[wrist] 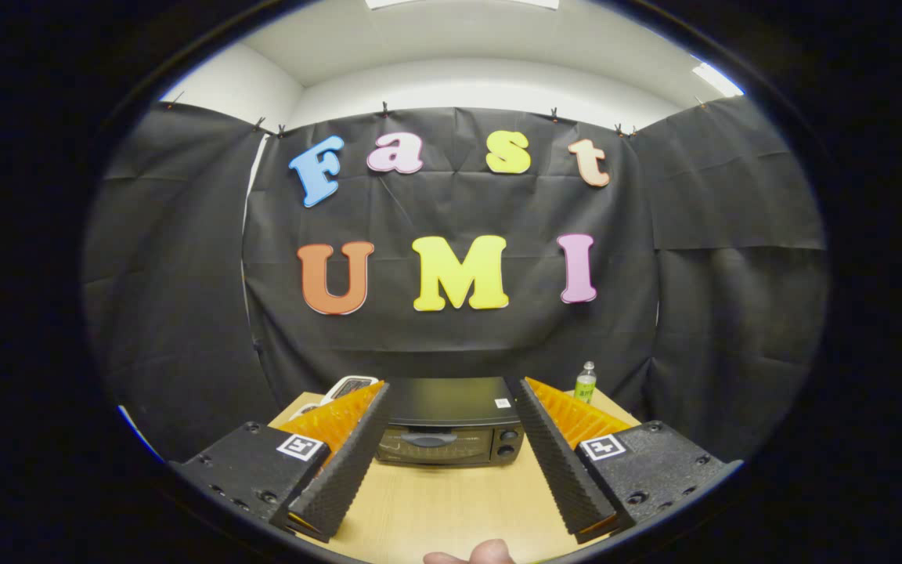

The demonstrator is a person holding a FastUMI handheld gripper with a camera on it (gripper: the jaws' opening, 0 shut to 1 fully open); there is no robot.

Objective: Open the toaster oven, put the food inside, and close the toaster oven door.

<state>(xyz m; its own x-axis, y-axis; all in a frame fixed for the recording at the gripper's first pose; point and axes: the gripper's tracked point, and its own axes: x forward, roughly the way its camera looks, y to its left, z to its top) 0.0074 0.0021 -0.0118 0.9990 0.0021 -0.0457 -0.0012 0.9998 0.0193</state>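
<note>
The gripper [451, 462] hangs with fingers wide and empty, framing the oven [449, 423] beyond them on the desk [451, 509], door shut, likely lined up for its handle [429, 440]. A bottle [585, 382] stands just right of the oven.

A light wooden table [451, 501] fills the lower middle of the frame. At its far edge, centre, stands a black oven [449, 423] with its door closed. A small bottle [585, 383] stands at the far right corner, and a white device [347, 387] lies at the far left.

The gripper [448, 395] hangs above the table with its fingers spread wide.
</note>
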